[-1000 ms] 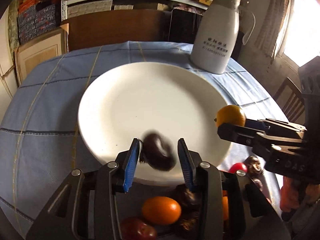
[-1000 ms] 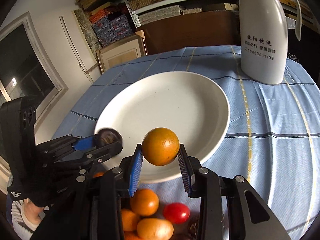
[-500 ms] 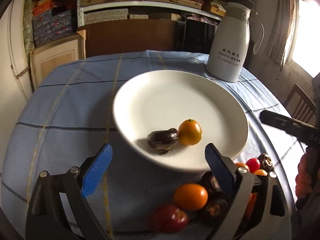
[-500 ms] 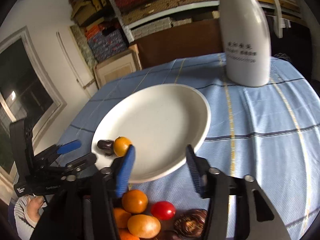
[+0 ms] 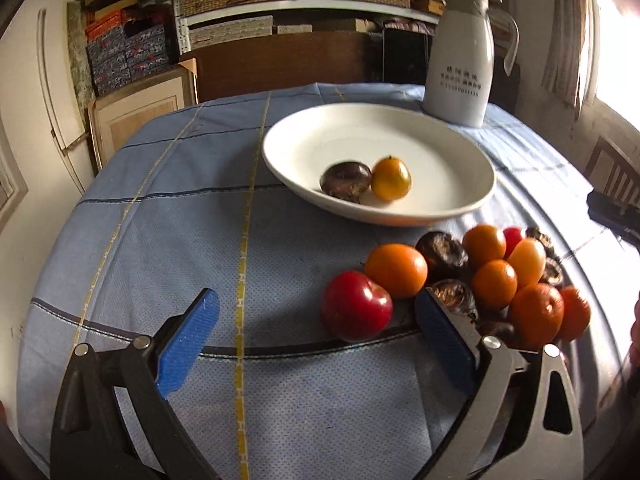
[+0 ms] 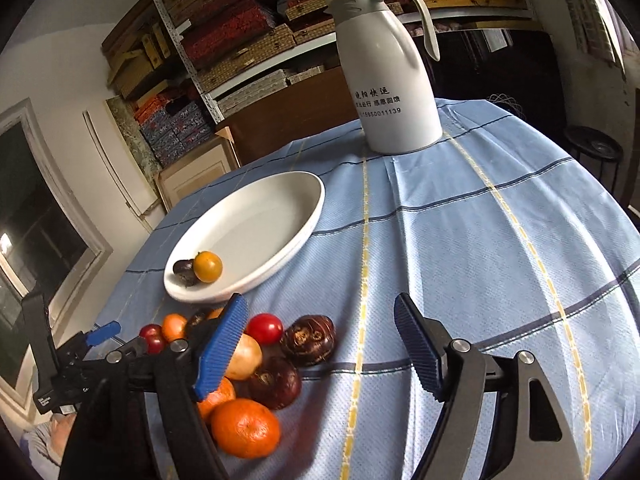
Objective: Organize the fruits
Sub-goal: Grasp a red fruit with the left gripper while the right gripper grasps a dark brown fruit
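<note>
The left gripper (image 5: 316, 348) is spread wide with nothing between its blue pads, held low over the blue checked cloth of the table (image 5: 168, 248). Its right pad sits just in front of the fruit pile (image 5: 472, 276), hiding part of a dark brown, wrinkled fruit behind it. Nearest the gap is a glossy red fruit (image 5: 355, 305), touching an orange one (image 5: 396, 270); further right the pile runs to the edge of the view, where its far members are crowded and hard to separate.

The right gripper (image 6: 318, 344) is likewise open and empty. Its left finger covers part of the same pile, so several orange pieces show only as slivers. Clear of it lie a mandarin (image 6: 245, 427) with dimpled skin, a small red tomato-like fruit (image 6: 264, 328) and a brown ridged fruit (image 6: 308, 340).

Beyond the pile stands the white plate (image 6: 280, 200), holding a yellow-orange fruit (image 6: 207, 266) touching a dark purplish fruit (image 6: 185, 271) near the plate's near rim. The dark one is slightly blurred in the left view. A white jug (image 6: 394, 80) stands behind the plate.
</note>
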Demonstrator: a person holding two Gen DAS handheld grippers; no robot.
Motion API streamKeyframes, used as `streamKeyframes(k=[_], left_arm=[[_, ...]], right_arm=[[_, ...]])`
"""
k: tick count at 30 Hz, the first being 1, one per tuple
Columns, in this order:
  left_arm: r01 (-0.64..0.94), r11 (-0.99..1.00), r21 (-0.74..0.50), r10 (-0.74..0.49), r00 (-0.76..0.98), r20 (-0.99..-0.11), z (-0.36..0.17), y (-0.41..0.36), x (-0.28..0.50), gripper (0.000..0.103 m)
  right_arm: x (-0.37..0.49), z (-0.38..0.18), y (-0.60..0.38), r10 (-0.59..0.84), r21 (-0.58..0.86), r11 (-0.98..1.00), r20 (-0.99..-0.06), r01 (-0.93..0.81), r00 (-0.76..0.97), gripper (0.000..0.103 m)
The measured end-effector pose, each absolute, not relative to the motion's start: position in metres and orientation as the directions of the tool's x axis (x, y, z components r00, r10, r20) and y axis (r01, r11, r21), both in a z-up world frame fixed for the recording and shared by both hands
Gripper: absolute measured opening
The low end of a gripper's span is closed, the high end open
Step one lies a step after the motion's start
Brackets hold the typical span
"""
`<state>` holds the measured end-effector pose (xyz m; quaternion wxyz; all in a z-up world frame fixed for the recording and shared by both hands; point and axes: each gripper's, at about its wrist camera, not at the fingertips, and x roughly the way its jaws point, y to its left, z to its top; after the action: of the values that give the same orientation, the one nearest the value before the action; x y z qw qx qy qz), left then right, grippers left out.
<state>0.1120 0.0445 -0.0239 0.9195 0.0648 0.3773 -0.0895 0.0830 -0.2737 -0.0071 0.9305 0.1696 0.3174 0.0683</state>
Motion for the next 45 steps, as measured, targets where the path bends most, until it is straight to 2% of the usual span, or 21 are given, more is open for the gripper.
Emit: streamKeyframes(k=[5,7,8,13,15,18,19,21,22,33,37,41,45], left_arm=[[0.251,0.965,0.074,-0.122,0.682,-0.721,-0.030,0.038,0.119,0.096],[0.272,0.961,0.055,-0.147,0.667,-0.730,-0.032,0.038,0.122,0.084],[0.286,0.958,0.038,-0.166,0.655,-0.737,-0.033,0.038,0.124,0.072],[0.315,0.949,-0.021,-0.221,0.616,-0.756,-0.038,0.037,0.130,0.055],[0.325,0.945,-0.039,-0.238,0.601,-0.762,-0.040,0.036,0.131,0.042],[0.322,0.946,-0.044,-0.241,0.604,-0.760,-0.041,0.037,0.130,0.041],[0.317,0.947,-0.046,-0.240,0.609,-0.756,-0.040,0.038,0.129,0.041],[0.301,0.952,-0.050,-0.235,0.620,-0.749,-0.038,0.042,0.129,0.041],[0.296,0.954,-0.054,-0.235,0.622,-0.747,-0.037,0.044,0.129,0.041],[0.278,0.958,-0.074,-0.239,0.625,-0.743,-0.036,0.051,0.130,0.041],[0.274,0.959,-0.076,-0.237,0.621,-0.747,-0.037,0.052,0.131,0.041],[0.267,0.961,-0.068,-0.224,0.613,-0.758,-0.039,0.050,0.134,0.041],[0.267,0.961,-0.075,-0.228,0.608,-0.760,-0.040,0.051,0.135,0.041]], right_arm=[[0.085,-0.013,-0.270,0.234,0.346,0.938,-0.597,-0.018,0.767,0.079],[0.087,-0.015,-0.270,0.236,0.346,0.938,-0.608,-0.014,0.758,0.079],[0.088,-0.017,-0.270,0.235,0.346,0.938,-0.613,-0.011,0.754,0.079],[0.089,-0.020,-0.271,0.238,0.352,0.936,-0.629,-0.001,0.740,0.079],[0.092,-0.023,-0.270,0.242,0.351,0.936,-0.643,-0.002,0.727,0.079],[0.094,-0.027,-0.268,0.233,0.331,0.944,-0.666,0.000,0.708,0.078],[0.095,-0.029,-0.267,0.236,0.328,0.945,-0.676,-0.001,0.698,0.074],[0.099,-0.035,-0.265,0.269,0.345,0.938,-0.694,-0.020,0.667,0.045],[0.101,-0.038,-0.265,0.279,0.350,0.936,-0.701,-0.024,0.656,0.042],[0.109,-0.043,-0.260,0.309,0.370,0.928,-0.702,-0.042,0.641,0.041],[0.119,-0.045,-0.246,0.323,0.352,0.932,-0.711,-0.082,0.625,0.042],[0.119,-0.045,-0.231,0.267,0.255,0.961,-0.733,-0.112,0.626,0.044],[0.114,-0.042,-0.235,0.289,0.279,0.953,-0.725,-0.117,0.625,0.042]])
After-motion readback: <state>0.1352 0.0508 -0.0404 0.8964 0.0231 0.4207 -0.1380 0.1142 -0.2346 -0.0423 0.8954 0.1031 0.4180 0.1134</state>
